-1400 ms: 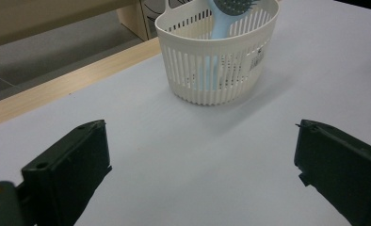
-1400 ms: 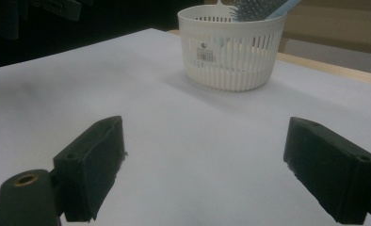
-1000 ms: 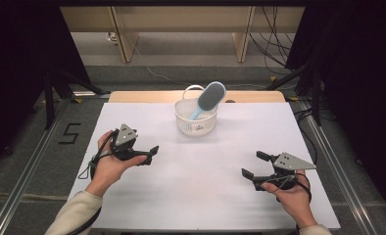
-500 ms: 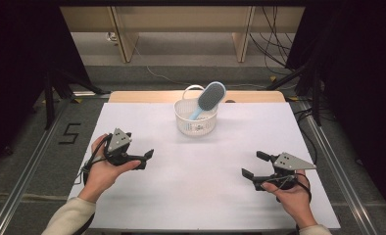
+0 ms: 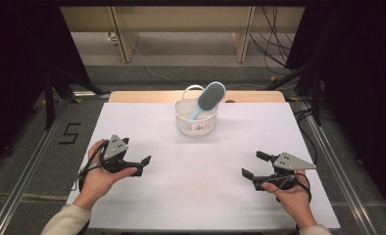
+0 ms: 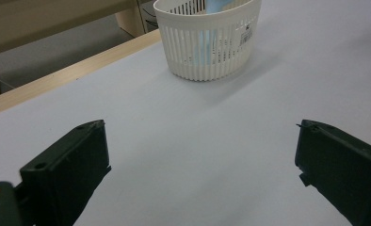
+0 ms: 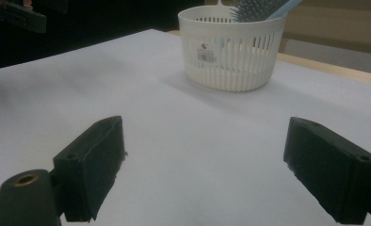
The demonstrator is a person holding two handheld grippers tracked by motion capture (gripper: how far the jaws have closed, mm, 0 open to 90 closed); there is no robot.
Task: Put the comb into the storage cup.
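A white slatted basket (image 5: 196, 120) stands at the far middle of the white table (image 5: 196, 196). A light blue hairbrush (image 5: 210, 97) leans in it, bristle head up and past the rim. My left gripper (image 5: 143, 165) is open at the left, held low over the table, with nothing between its fingers. My right gripper (image 5: 252, 165) is open at the right, also empty. In the left gripper view the basket (image 6: 209, 44) is ahead of the wide-apart jaws. In the right gripper view the basket (image 7: 230, 52) and the brush (image 7: 256, 9) are ahead.
A wooden strip (image 5: 142, 96) runs along the table's far edge. Beyond it are wooden furniture legs (image 5: 125, 39) and cables on the floor. A "5" mark (image 5: 69, 133) is on the floor at the left. Metal rails run along both sides of the table.
My left gripper has drawn back toward the near edge and a little left, still open. The right gripper, basket and brush have not moved.
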